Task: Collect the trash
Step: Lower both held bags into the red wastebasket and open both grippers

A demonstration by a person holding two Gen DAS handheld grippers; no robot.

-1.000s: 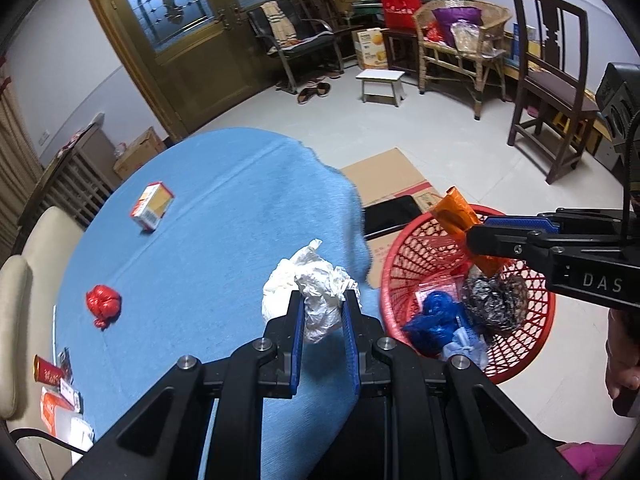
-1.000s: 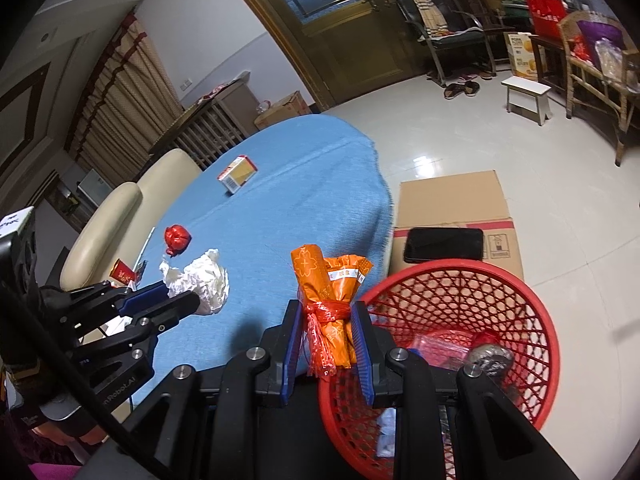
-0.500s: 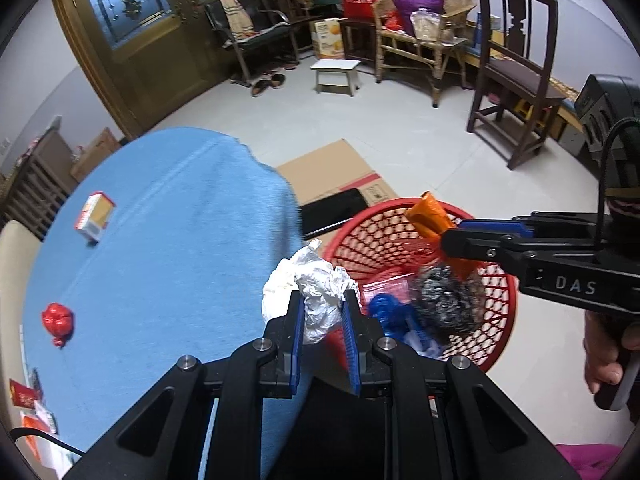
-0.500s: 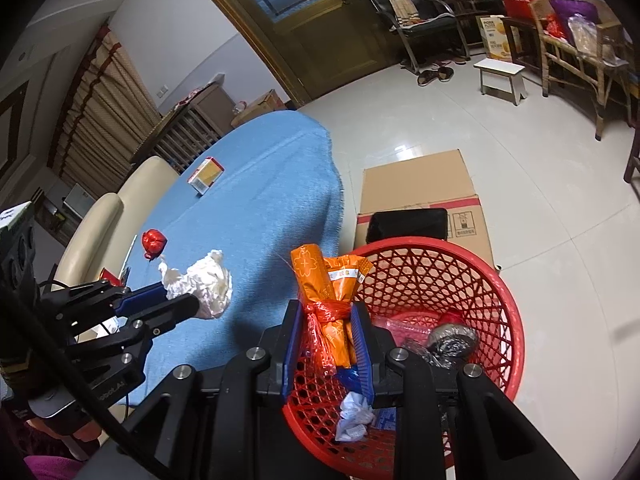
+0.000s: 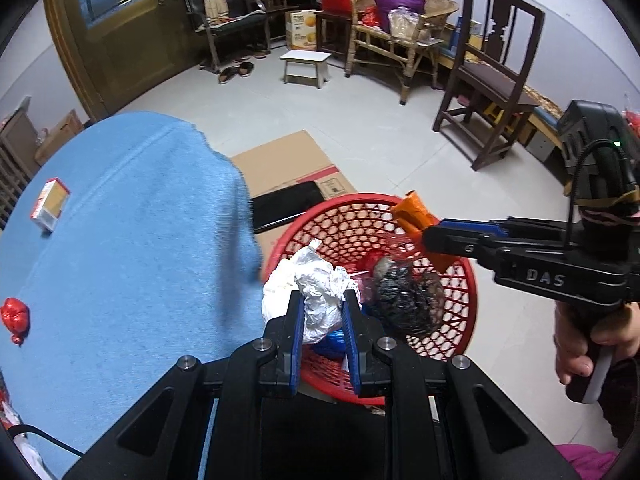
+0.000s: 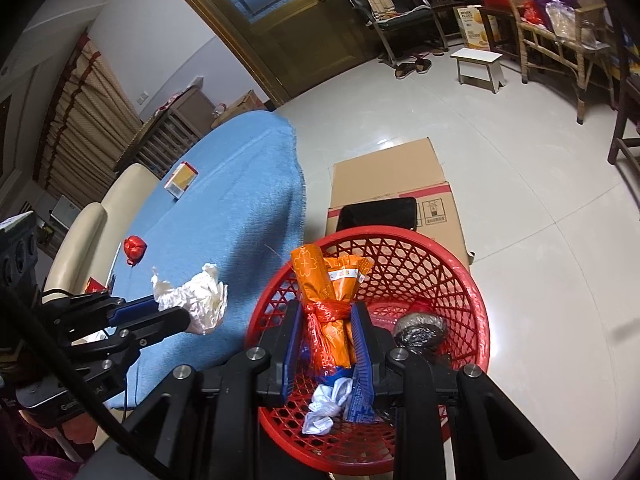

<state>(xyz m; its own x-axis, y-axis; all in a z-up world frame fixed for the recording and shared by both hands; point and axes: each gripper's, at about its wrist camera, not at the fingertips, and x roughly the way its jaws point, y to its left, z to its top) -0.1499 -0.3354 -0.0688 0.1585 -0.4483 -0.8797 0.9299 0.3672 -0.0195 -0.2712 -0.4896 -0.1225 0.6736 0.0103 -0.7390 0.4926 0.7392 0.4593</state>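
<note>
blue table (image 5: 120, 248), carton (image 5: 50, 204), red wad (image 5: 15, 316)

Right gripper (image 6: 326, 326): our jaws are clamped on the orange wrapper (image 6: 328, 292), which stands up between the blue pads.
Red basket (image 6: 460, 280): directly below and ahead of our fingers; its near rim passes under them.
Basket contents: a dark crumpled bag (image 6: 420, 328) just right of our fingers, a white scrap (image 6: 328, 402) beneath them.
Left gripper (image 6: 176, 314): well to our left, closed on a white crumpled paper (image 6: 196, 300) over the blue tablecloth (image 6: 240, 184).
Tablecloth items: a red ball (image 6: 135, 247) and a small carton (image 6: 181, 180), far left of us.
Cardboard (image 6: 390, 176): flat on the floor beyond the basket.
</note>
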